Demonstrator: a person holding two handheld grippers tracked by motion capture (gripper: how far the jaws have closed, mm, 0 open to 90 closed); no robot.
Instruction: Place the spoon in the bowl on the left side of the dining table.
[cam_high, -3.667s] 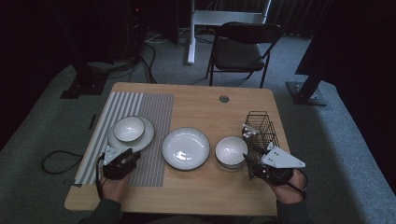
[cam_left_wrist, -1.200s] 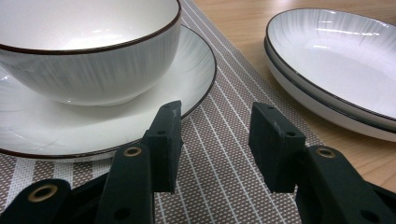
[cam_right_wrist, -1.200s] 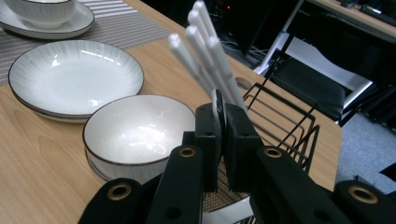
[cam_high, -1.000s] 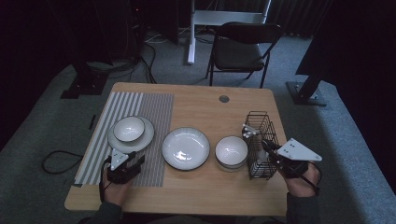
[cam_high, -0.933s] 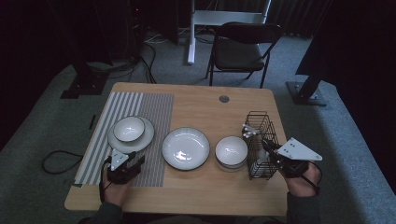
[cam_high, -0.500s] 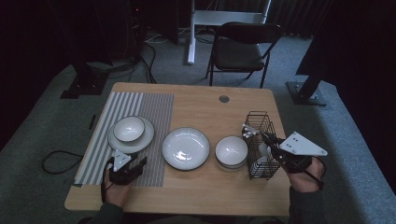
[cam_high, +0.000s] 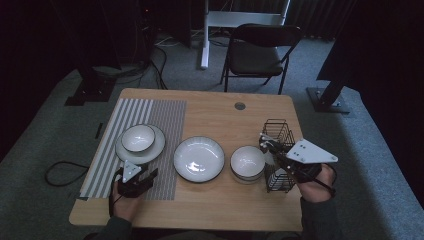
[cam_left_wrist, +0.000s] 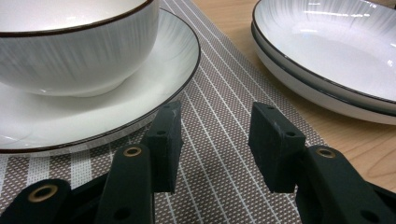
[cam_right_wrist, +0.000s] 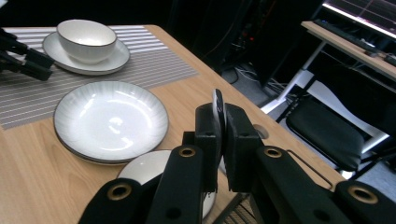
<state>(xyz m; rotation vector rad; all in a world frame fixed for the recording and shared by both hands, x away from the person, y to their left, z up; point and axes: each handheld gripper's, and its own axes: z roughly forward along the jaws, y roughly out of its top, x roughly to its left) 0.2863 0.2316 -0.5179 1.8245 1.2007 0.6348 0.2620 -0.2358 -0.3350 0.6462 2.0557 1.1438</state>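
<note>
1. Utensil (cam_right_wrist: 217, 105): thin, dark, pale along one edge, standing upright, pinched between the jaws of the right gripper (cam_high: 272, 150). Kind (spoon, knife, fork) not determinable; upper tip alone clear of the pads.
2. Jaws narrow, shut flat on the utensil. Grip on the broad faces, probably so that the piece cannot twist on the way out.
3. Position: above the near right part of the table (cam_high: 225, 210), over the basket (cam_high: 276, 131). Probably upright because the basket stores cutlery on end and a straight pull avoids snagging the wire.
4. Just left of the basket, small bowl (cam_high: 247, 161); further left, at the middle of the table, plates (cam_high: 199, 158), two stacked judging by the left gripper view. Apparently a place setting awaiting cutlery.
5. Mat (cam_high: 165, 115) along the left edge, carrying a saucer (cam_high: 155, 147) with a second bowl (cam_high: 138, 138) seated in it.
6. Left gripper (cam_high: 142, 175) low on the mat near the near left corner, jaws wide apart, nothing between them, just short of the saucer rim. Likely parked clear and ready.
7. Judgement: lift barely begun; risk of the utensil catching on the wire.
</note>
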